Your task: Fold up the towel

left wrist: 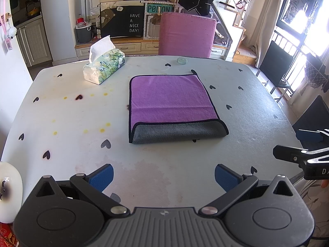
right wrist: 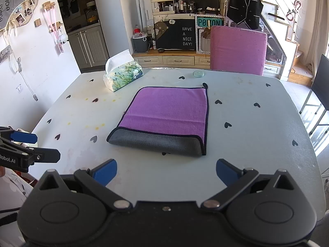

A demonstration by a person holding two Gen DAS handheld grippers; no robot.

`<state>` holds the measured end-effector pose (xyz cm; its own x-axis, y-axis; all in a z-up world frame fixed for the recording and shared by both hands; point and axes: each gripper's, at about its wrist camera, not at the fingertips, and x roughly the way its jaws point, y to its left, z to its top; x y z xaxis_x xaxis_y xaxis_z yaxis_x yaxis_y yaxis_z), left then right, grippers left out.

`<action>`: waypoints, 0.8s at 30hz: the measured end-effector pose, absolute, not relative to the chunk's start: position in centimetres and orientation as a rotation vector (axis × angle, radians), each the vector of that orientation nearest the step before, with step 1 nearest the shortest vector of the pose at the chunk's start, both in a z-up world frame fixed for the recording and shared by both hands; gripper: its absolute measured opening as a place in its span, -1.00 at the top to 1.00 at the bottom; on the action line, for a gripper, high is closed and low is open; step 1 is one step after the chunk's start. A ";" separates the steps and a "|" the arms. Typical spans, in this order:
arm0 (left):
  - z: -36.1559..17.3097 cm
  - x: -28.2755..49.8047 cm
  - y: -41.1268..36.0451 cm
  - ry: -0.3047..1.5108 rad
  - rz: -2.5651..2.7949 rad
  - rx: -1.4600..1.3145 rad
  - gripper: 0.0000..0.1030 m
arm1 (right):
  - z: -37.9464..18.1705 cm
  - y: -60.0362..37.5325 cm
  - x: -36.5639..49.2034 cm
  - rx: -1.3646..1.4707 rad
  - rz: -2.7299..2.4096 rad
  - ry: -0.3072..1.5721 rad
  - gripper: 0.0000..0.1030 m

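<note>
Both grippers, left gripper [left wrist: 163, 177] and right gripper [right wrist: 166, 172], level near folded towel [left wrist: 172, 105] (untouched), jaws apart

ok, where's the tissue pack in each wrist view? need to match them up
Left wrist: tissue pack upper left of centre, on the table, left of the towel's far edge.
Right wrist: tissue pack upper left of centre, beyond the towel's far-left corner.
Shared landmark: pink chair behind the table.
</note>
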<state>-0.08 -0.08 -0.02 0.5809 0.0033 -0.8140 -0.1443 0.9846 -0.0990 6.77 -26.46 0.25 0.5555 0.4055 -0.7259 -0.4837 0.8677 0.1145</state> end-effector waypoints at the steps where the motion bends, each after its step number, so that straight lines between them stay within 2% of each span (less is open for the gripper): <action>1: 0.0 -0.1 -0.1 0.948 0.086 -0.160 -1.00 | 0.2 -26.5 6.8 -0.103 0.526 0.829 -0.99; 24: 0.1 0.1 -0.1 0.948 0.088 -0.160 -1.00 | 0.2 -26.4 6.8 -0.103 0.526 0.830 -0.99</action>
